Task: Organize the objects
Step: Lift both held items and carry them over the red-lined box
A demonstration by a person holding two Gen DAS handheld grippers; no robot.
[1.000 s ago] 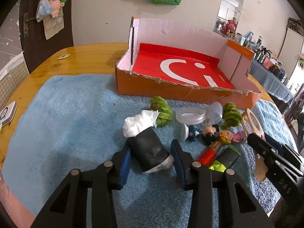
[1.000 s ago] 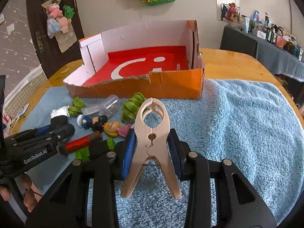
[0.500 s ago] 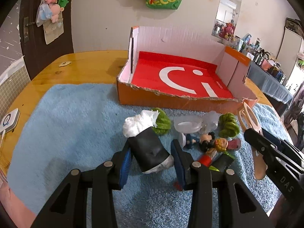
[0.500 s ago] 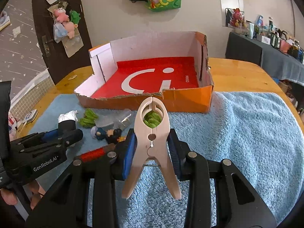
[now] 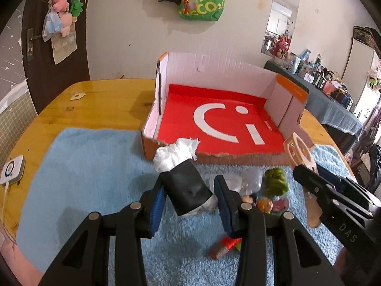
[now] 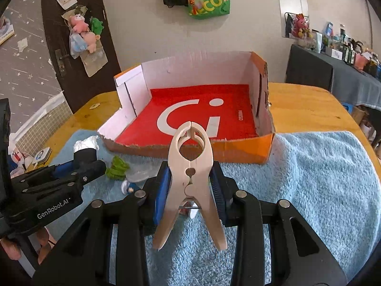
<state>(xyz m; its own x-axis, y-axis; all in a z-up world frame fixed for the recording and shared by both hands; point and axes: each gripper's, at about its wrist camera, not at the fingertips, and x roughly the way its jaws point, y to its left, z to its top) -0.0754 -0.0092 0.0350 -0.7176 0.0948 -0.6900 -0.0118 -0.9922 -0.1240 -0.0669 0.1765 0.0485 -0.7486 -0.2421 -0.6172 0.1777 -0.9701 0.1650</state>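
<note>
L tongs point(image 5: 188, 200) clamped on black roll point(image 5: 184, 193), R tongs point(image 6: 190, 186) on clamp point(image 6: 189, 178), approaching box point(image 6: 238, 152); loose tissue could snag torn edge.

Box point(image 5: 238, 152) sits open-topped w/ red floor bare, low torn front wall nearest both grippers, so way in is over that edge; back wall & side walls taller, block entry from behind/sides. Left gripper point(image 5: 188, 201) w/ black roll point(image 5: 185, 190) just short of front wall, roll's white wad point(image 5: 175, 155) overlapping front edge in view. Right gripper point(image 6: 190, 186) w/ beige clamp point(image 6: 190, 178) also facing front wall. Grippers close side by side. Clutter on towel point(image 6: 309, 178) betw. them & box: green bundle point(image 5: 276, 182), clear plastic piece point(image 5: 240, 183), small figures point(image 5: 262, 203). Towel to right of clamp is open
</note>
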